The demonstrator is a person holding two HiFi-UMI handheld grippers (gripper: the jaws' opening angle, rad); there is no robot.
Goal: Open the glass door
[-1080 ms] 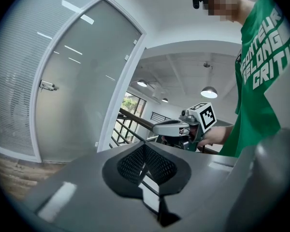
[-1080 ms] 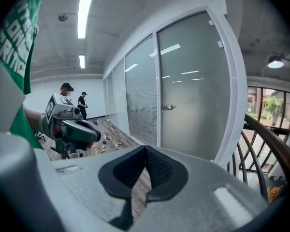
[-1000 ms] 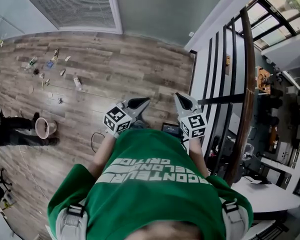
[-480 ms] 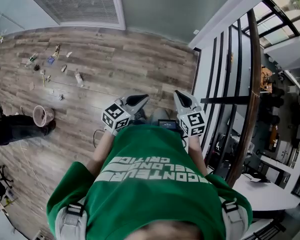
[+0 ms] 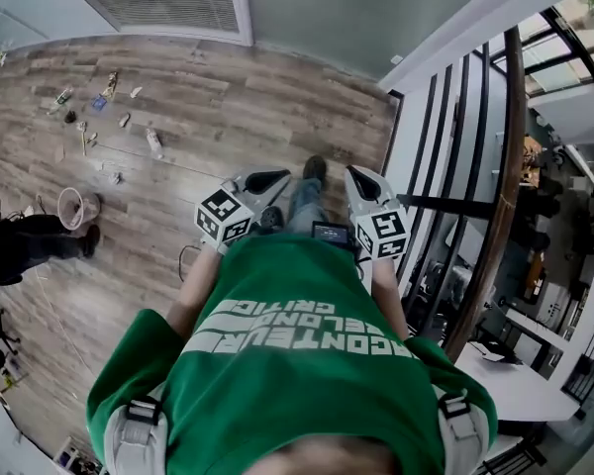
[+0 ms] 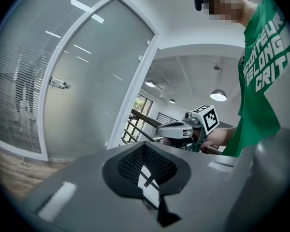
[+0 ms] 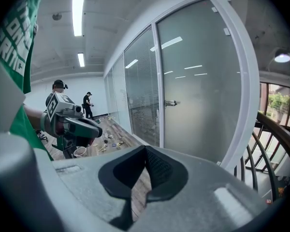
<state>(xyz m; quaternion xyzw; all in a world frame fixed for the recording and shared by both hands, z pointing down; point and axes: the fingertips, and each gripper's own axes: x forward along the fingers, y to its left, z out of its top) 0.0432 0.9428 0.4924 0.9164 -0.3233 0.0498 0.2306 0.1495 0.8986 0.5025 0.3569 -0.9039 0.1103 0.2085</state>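
Left hand-held gripper and right hand-held gripper, both closed and empty, are well short of the door handle; approach squarely.

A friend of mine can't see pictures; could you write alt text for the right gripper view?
A frosted glass door in a white frame, with a small metal handle, stands closed ahead of the right gripper, whose grey jaws are shut and empty. The left gripper is held at left, above the brown wood-plank floor.
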